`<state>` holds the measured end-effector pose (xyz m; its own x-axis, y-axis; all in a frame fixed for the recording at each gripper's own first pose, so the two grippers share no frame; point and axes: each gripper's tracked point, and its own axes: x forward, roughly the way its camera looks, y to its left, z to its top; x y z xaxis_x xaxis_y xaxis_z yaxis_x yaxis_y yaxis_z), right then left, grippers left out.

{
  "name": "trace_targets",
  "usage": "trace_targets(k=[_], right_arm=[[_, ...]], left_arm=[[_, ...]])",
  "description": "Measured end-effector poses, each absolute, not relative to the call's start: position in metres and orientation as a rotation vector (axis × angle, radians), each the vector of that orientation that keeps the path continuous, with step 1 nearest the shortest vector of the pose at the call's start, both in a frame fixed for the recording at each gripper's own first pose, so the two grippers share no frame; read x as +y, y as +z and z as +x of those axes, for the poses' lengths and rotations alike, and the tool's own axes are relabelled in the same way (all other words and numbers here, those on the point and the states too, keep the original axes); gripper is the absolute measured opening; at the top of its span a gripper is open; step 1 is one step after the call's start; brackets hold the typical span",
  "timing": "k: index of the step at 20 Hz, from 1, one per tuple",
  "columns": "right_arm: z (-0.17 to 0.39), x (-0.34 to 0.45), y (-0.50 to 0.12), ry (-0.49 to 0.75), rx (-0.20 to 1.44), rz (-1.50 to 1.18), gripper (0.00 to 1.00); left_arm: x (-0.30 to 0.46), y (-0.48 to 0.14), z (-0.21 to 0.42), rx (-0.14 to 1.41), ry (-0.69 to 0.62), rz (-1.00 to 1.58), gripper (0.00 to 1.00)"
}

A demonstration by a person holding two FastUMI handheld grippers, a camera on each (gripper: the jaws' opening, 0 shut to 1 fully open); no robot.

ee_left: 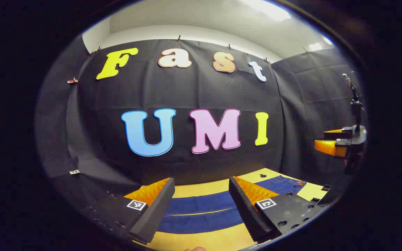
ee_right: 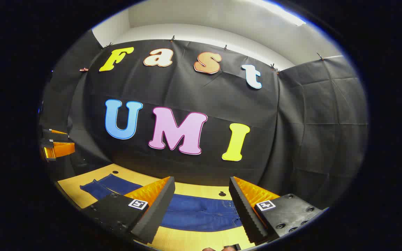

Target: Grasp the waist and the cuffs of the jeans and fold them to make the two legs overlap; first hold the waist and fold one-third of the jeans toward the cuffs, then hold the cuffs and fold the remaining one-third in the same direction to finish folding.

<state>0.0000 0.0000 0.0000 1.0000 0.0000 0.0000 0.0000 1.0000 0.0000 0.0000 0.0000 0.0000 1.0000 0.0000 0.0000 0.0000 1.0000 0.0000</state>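
Nothing folded yet: the jeans (ee_left: 201, 211) lie flat and full-length on the yellow table (ee_left: 201, 240), legs side by side, and the left gripper (ee_left: 201, 205) hangs above the leg end with its fingers spread wide and empty. Over to the right, the right gripper (ee_right: 201, 205) hovers above the waist end, fingers likewise wide apart and holding nothing. So this looks like the opening step; next, each gripper must drop to its edge, left at a cuff, right at the waist, and pinch denim to bring one leg over the other.
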Motion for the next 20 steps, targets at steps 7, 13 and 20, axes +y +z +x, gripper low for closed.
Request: trace_targets(k=[7,13,20], right_arm=[[-0.011,-0.017,0.006,-0.056,-0.006,-0.075,0.96],[-0.016,-0.017,0.002,-0.077,0.008,-0.075,0.96],[-0.012,-0.019,0.008,-0.097,-0.018,-0.143,0.96]], left_arm=[[-0.002,0.004,0.006,-0.024,-0.044,0.025,0.99],[0.002,0.006,0.004,-0.036,-0.063,0.019,0.99],[0.017,0.005,-0.005,-0.041,-0.05,0.066,0.94]])
